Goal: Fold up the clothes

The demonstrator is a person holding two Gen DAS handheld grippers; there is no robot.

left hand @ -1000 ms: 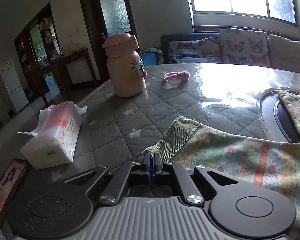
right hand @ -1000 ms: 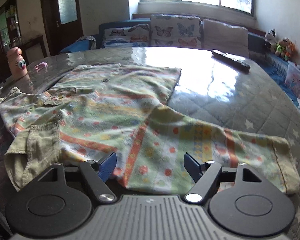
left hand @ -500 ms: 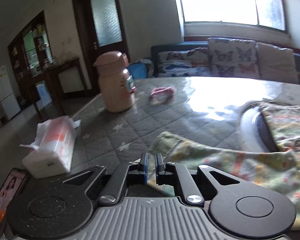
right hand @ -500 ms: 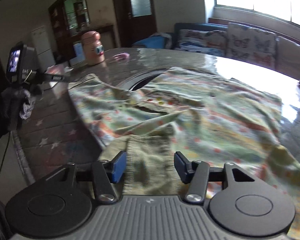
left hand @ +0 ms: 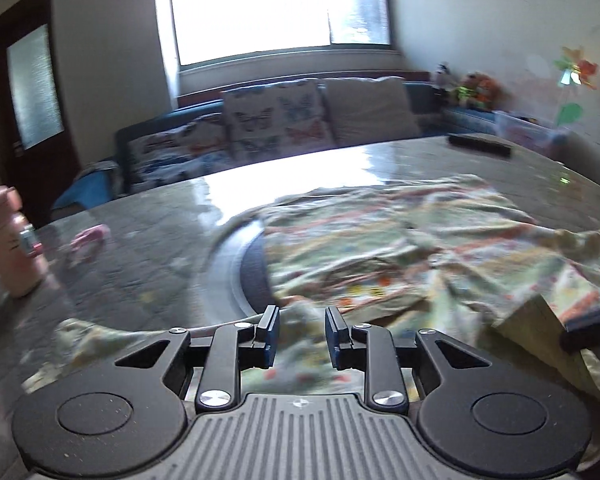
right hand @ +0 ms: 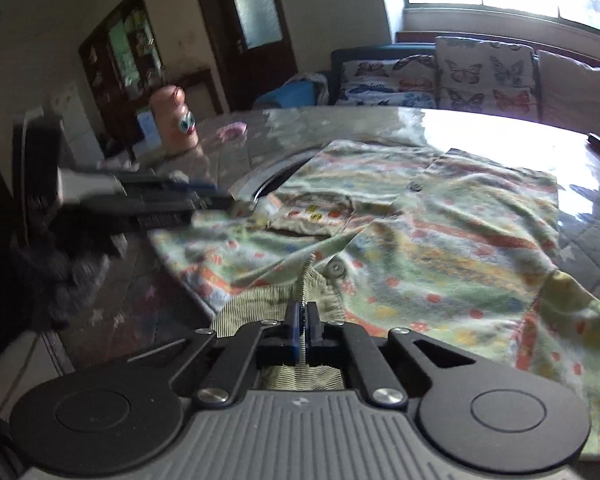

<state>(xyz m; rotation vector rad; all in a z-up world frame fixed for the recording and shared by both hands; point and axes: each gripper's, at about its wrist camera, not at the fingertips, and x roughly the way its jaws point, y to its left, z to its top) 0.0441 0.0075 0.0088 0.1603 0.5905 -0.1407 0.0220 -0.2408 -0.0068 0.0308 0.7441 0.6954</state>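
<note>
A green patterned child's shirt [right hand: 440, 240] with ribbed olive cuffs lies spread on the round table; it also shows in the left wrist view [left hand: 400, 248]. My right gripper [right hand: 302, 316] is shut on the ribbed olive cuff [right hand: 268, 304] of a sleeve at the shirt's near edge. My left gripper [left hand: 302, 332] is open, its jaws a hand's width apart just above a fold of the shirt, holding nothing. The left gripper also shows blurred in the right wrist view [right hand: 216, 198], over the shirt's left side. The right gripper's tip [left hand: 592, 326] shows at the right edge of the left wrist view.
A pink bottle with cartoon eyes [right hand: 174, 122] and a pink hair band [right hand: 231, 130] sit on the table's far left. A dark inset ring [left hand: 252, 272] lies in the table's middle, partly under the shirt. A remote [left hand: 480, 146] lies far right. A sofa [right hand: 460, 76] stands behind.
My left gripper opened, let go of its sleeve cuff and swung right over the shirt. My right gripper closed on the ribbed olive cuff.
</note>
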